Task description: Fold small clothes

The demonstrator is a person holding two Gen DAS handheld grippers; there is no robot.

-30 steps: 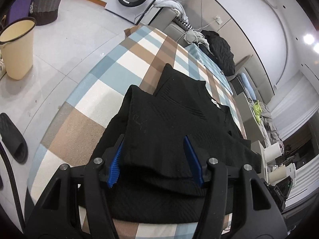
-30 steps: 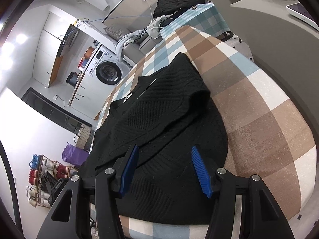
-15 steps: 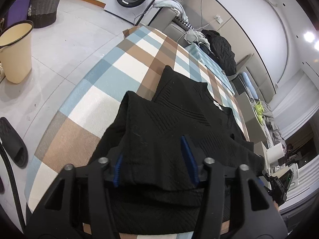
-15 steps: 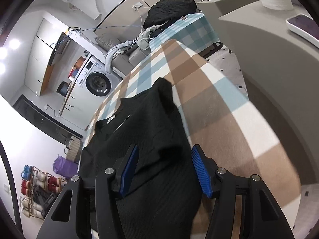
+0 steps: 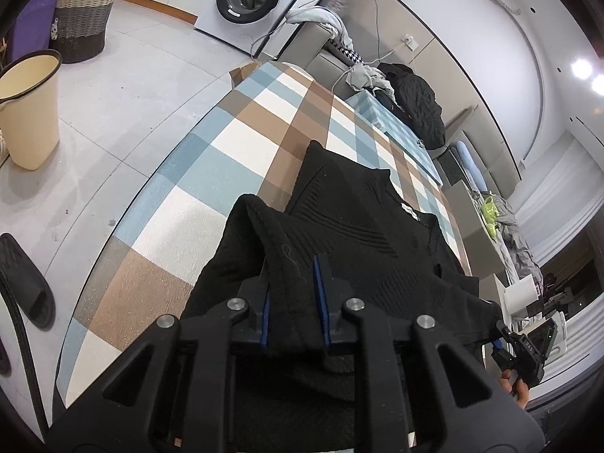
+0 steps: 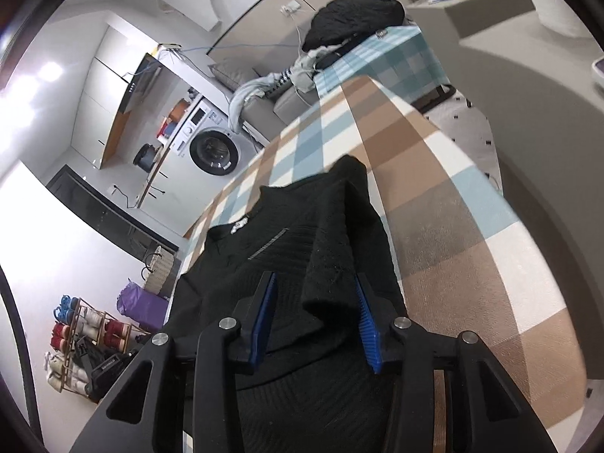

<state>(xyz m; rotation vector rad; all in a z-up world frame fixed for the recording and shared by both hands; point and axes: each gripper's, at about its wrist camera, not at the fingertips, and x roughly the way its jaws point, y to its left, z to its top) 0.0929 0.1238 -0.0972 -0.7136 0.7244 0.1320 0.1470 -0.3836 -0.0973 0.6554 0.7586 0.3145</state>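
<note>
Left wrist view: the left tool (image 5: pixel 290 302) is clamped on a raised fold of the black sweater (image 5: pixel 362 234), blue pads pinching the knit between them. The sweater lies on the checked surface (image 5: pixel 211 173), collar end pointing away from the tool toward the washer (image 5: pixel 249 0), and the near hem is bunched up under the tool. A cream bucket (image 5: pixel 28 105) and a woven basket (image 5: pixel 83 11) sit on the floor off to the sweater's left, with a black slipper (image 5: pixel 28 283) nearer the camera.

Right wrist view shows the right tool (image 6: pixel 317 321) with its pads apart, a folded flap of sweater (image 6: pixel 339 264) lying loose between them and nothing pinched. The rest of the surface (image 6: pixel 453 226) stretches to the sweater's right.
</note>
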